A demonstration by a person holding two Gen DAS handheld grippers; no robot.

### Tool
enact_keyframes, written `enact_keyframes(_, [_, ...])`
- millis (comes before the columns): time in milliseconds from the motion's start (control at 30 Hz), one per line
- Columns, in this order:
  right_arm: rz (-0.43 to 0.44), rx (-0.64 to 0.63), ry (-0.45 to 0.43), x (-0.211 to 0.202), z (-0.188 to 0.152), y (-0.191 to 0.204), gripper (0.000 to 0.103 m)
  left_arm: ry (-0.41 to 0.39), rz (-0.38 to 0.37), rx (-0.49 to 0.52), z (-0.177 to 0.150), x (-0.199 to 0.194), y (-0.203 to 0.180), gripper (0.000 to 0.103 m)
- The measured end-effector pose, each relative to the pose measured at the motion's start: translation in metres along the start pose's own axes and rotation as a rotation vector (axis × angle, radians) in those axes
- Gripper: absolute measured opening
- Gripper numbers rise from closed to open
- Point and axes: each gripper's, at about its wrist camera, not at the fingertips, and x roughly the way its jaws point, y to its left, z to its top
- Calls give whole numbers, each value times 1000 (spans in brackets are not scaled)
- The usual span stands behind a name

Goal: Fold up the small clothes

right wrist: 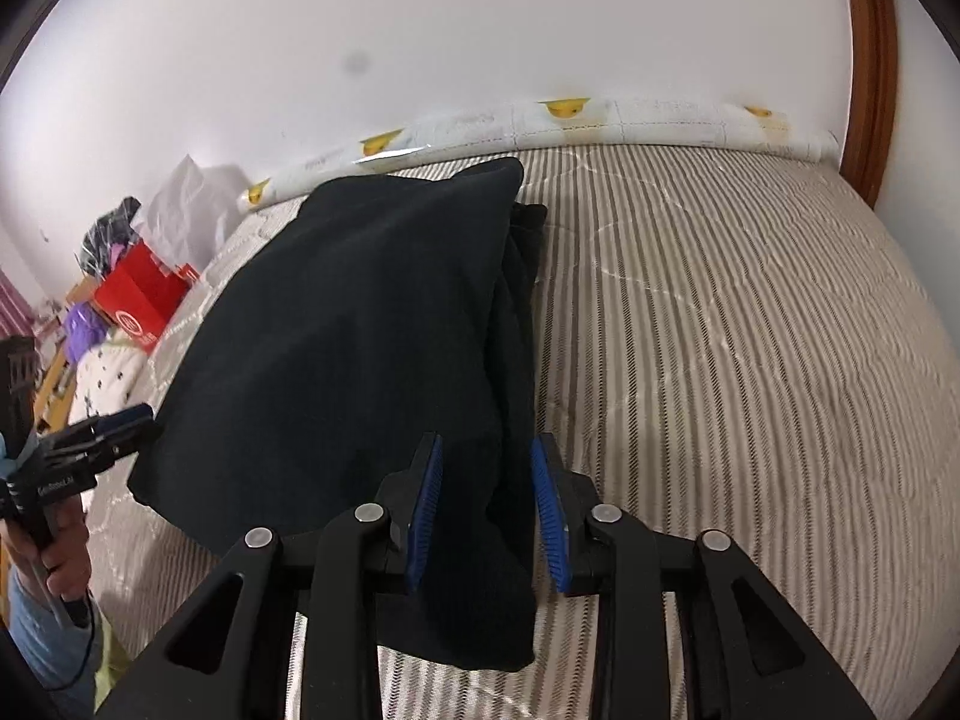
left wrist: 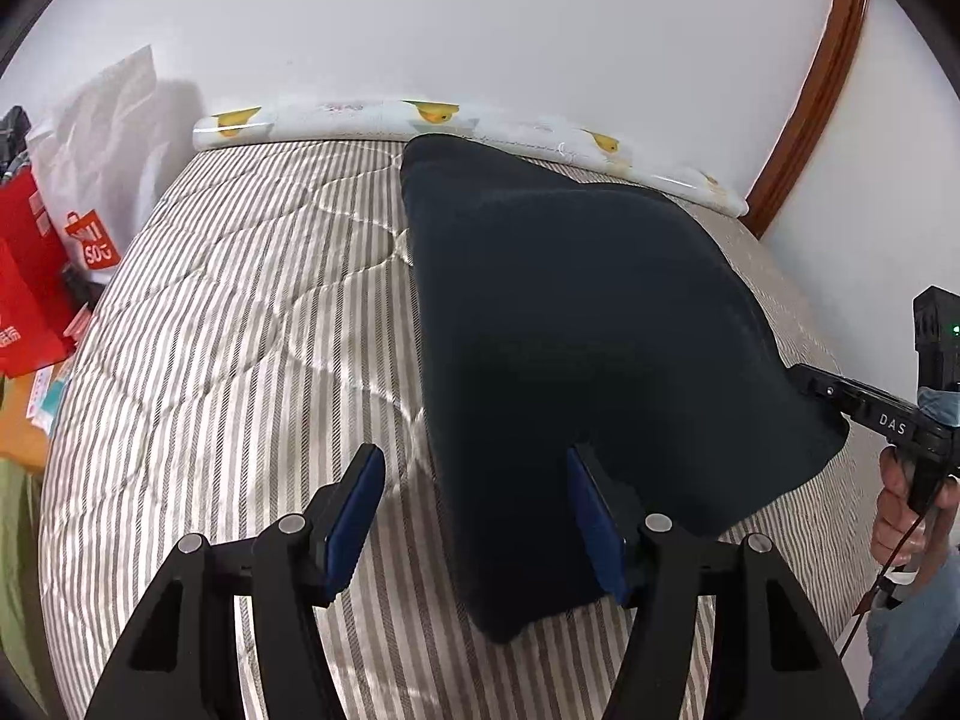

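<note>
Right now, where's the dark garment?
The dark garment lies on the striped bed cover, its far end near the duck-print roll by the wall. In both wrist views its near end sits between the two grippers.

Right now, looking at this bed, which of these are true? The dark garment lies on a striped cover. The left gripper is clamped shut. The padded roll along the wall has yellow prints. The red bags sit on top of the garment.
1. The dark garment lies on a striped bed cover. True.
2. The left gripper is clamped shut. False: its jaws stand wide apart.
3. The padded roll along the wall has yellow prints. True.
4. The red bags sit on top of the garment. False: they stand off the side of the bed, well apart from the garment.
</note>
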Motion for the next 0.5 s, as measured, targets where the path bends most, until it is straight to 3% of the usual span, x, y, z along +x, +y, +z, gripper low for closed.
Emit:
enact_keyframes(33, [-3,-8,-2,-1,0,1,6,2,3,0,-2,-1,0,60])
enact_keyframes(267, [16,-27,-147,-32,-11,-3,2,8,11,-6,-9,-5,-2,61])
enact_keyframes(400, [-14,3,-117,-25,-15,-7,2,12,25,2,-9,-4,-6,61])
enact_keyframes(500, [-71,-7,-141,-34,-18,3,3,11,30,6,-12,-7,-8,61])
